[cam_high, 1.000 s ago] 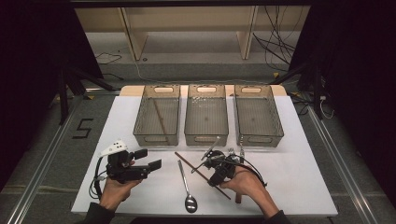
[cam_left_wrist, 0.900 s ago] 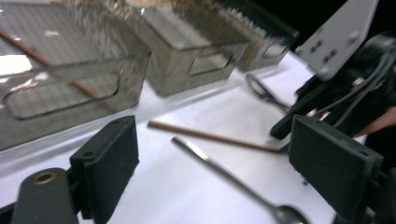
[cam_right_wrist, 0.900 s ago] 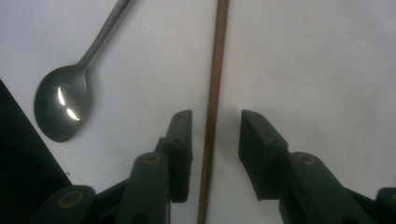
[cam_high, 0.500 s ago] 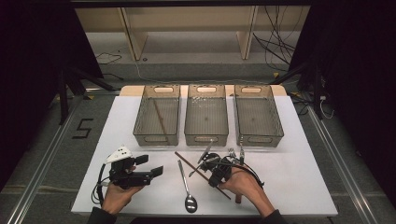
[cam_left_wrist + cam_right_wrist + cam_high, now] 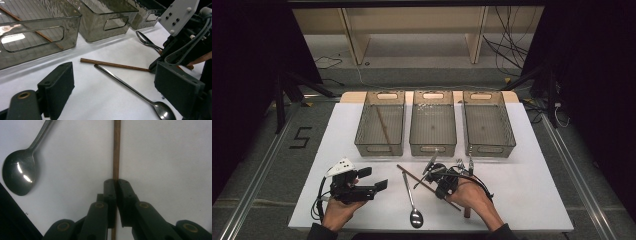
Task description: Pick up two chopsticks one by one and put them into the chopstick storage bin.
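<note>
**Operator:** Report the state of the right tool [image 5: 116,185].

**Inspector:** Its jaws have just been closing and now pinch a brown wooden chopstick [image 5: 116,150] between the pads. In the right gripper view the chopstick runs straight up from between the jaws and lies on the white tabletop [image 5: 170,152]. In the high view the right tool [image 5: 443,181] sits at the near centre of the tabletop [image 5: 532,190], with the chopstick [image 5: 414,176] extending diagonally from it toward the far left.

**Operator:** Report the state of the left tool [image 5: 113,82].

**Inspector:** Its jaws are spread wide with nothing between the pads. In the high view it [image 5: 373,178] is at the near left of the tabletop, well apart from the chopstick.

**Operator:** List adjacent items.

**Inspector:** A metal spoon [image 5: 412,200] lies just beside the chopstick on its left, bowl toward the person; its handle end is near the chopstick's far end. In the right gripper view the spoon [image 5: 18,172] lies left of the jaws. Three clear bins stand side by side at the far side: left bin [image 5: 367,145], middle bin [image 5: 432,148], right bin [image 5: 507,142]. A second chopstick [image 5: 384,131] lies inside the left bin. Forks [image 5: 147,41] lie on the tabletop in front of the right bin, beyond the right tool.
</note>
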Demonstrator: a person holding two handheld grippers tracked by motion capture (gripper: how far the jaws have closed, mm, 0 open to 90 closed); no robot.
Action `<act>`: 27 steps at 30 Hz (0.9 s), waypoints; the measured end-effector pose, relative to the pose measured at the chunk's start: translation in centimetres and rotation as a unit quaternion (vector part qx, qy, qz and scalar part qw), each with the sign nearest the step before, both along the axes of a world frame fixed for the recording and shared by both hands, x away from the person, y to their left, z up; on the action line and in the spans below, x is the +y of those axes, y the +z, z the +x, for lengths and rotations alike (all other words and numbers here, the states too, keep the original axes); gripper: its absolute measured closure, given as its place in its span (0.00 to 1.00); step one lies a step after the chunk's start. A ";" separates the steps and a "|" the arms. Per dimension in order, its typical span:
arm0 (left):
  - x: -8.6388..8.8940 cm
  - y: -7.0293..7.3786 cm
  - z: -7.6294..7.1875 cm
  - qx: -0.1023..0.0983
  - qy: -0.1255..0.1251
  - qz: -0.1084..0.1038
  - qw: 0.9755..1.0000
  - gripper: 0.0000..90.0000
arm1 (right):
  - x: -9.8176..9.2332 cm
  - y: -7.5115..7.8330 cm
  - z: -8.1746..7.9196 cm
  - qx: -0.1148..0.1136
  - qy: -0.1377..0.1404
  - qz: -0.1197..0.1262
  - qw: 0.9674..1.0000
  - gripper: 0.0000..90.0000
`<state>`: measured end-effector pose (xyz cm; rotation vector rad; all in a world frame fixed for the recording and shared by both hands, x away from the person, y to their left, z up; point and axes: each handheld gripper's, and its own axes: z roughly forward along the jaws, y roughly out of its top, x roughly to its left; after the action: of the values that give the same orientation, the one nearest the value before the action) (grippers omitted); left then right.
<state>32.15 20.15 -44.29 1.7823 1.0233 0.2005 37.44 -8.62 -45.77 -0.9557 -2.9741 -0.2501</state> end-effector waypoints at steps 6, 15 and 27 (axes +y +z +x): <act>-0.1 -0.1 0.0 0.001 0.001 0.003 1.000 0.18 | -0.2 0.6 0.0 0.000 -0.003 0.022 1.000 0.96; -0.7 0.1 0.1 0.035 0.007 -0.034 0.999 0.18 | -1.3 2.8 -0.2 -0.016 -0.012 0.064 0.998 0.96; -5.5 0.0 0.6 0.084 -0.009 -0.045 0.995 0.20 | -2.1 5.4 -1.2 -0.049 -0.009 0.150 0.987 0.96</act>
<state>32.79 14.63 -44.24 1.7484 1.1160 -0.0065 36.28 -10.75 -40.40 -0.9561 -2.8939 -0.7393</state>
